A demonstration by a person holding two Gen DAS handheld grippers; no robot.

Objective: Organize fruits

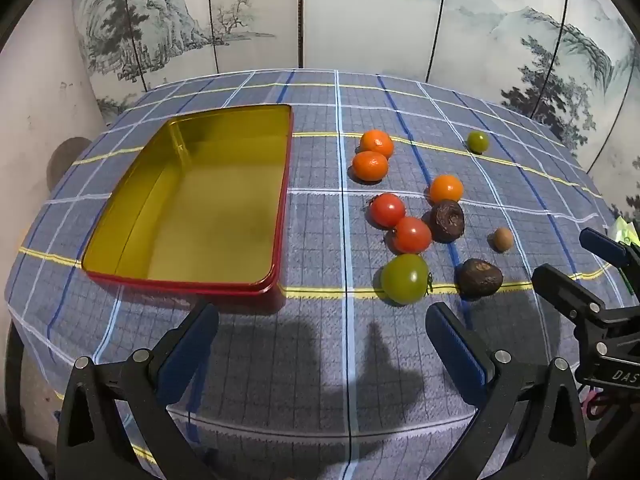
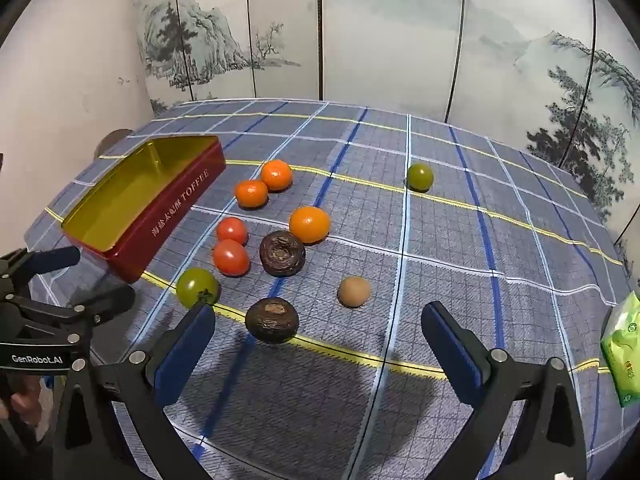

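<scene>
At lower centre of the left wrist view, the left gripper [image 1: 322, 330] hangs over the plaid cloth [image 1: 320, 360] with its blue pads spread wide and nothing between them. Left of centre sits the tin [image 1: 276, 200], red outside and gold inside, holding nothing. Right of it the fruit lies loose on the cloth: two oranges [image 1: 370, 165] touching at upper centre, a third orange [image 1: 446, 189] further right, two red tomatoes [image 1: 387, 210] side by side, a big green tomato [image 1: 405, 278] nearest the pads, a small green one [image 1: 477, 141] well apart at upper right, two dark wrinkled fruits [image 1: 447, 221] and a small brown nut [image 1: 502, 239].

Across the right wrist view, the right gripper [image 2: 318, 322] is likewise spread and holds nothing, with one dark fruit [image 2: 272, 319] just beyond its left pad. A green packet [image 2: 622, 356] lies at the right edge.
</scene>
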